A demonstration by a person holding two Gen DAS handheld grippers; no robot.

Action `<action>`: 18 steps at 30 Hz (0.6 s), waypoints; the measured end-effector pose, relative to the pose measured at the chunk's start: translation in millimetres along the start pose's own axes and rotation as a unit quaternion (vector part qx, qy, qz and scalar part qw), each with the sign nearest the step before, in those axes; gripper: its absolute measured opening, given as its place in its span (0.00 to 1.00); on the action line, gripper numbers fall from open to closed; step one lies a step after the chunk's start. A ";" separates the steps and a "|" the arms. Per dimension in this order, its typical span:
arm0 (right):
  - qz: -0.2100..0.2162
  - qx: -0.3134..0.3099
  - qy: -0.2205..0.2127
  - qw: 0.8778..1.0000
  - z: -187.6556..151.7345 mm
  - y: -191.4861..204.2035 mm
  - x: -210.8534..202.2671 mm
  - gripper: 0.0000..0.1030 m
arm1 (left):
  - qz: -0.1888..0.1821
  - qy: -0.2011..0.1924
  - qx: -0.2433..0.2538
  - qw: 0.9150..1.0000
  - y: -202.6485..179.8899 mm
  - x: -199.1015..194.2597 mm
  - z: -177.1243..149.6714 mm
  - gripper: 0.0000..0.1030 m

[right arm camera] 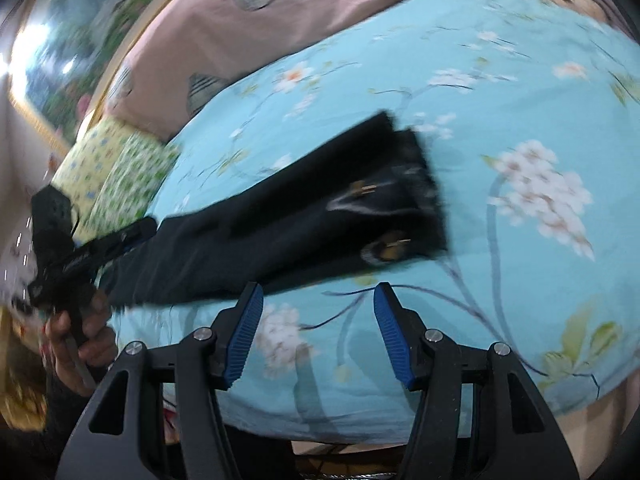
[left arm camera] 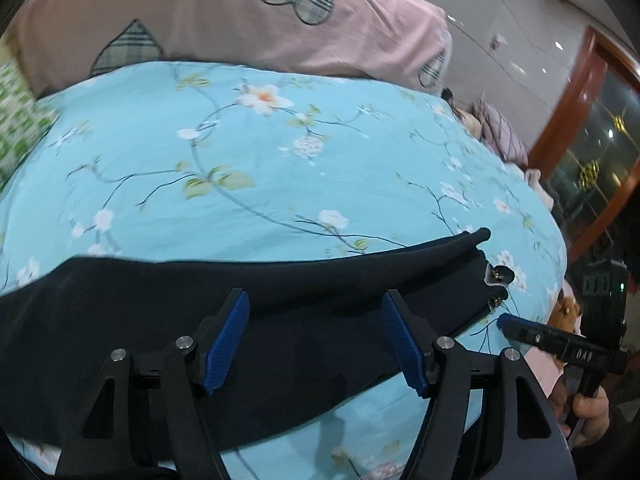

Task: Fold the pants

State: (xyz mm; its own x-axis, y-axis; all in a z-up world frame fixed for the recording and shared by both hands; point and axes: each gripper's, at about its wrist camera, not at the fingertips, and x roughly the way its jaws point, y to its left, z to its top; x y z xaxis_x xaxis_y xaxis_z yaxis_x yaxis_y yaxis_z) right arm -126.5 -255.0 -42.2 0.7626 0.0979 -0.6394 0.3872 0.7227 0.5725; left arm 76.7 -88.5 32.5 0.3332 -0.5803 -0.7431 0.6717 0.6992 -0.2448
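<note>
The dark pants [left arm camera: 280,320] are laid as a long folded strip across the blue floral bedspread [left arm camera: 280,152], the buttoned waist end [right arm camera: 400,200] toward the right side. The left gripper [left arm camera: 316,340] is held over the strip with its fingers spread, nothing pinched. The right gripper [right arm camera: 318,332] is held over bare bedspread just beside the pants, fingers likewise spread and empty. If only the top layer is caught, the stacked legs may be slid apart and the fold skewed.
</note>
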 end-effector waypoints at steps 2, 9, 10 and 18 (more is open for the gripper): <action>0.003 0.028 -0.006 1.000 3.0 -8.2 1.7 0.58 | -0.005 0.011 0.010 1.000 -5.9 9.6 6.1 0.67; 0.007 0.088 -0.040 0.995 14.7 -12.1 18.4 0.68 | -0.021 0.054 0.047 0.997 -28.7 43.7 20.4 0.68; 0.005 0.089 -0.047 0.995 16.6 -13.0 20.0 0.68 | -0.024 0.060 0.054 0.996 -32.7 47.6 22.1 0.68; 0.033 0.106 -0.058 0.992 21.7 -53.1 14.6 0.12 | -0.071 0.112 0.123 0.984 -82.2 91.0 46.2 0.68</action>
State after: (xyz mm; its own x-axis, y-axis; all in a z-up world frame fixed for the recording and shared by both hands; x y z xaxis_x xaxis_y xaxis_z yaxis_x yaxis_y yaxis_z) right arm -124.7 -306.8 -70.8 0.8393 0.0526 -0.5411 0.4252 0.5566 0.7137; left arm 82.3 -218.0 13.8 0.0893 -0.5393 -0.8374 0.8500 0.4795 -0.2182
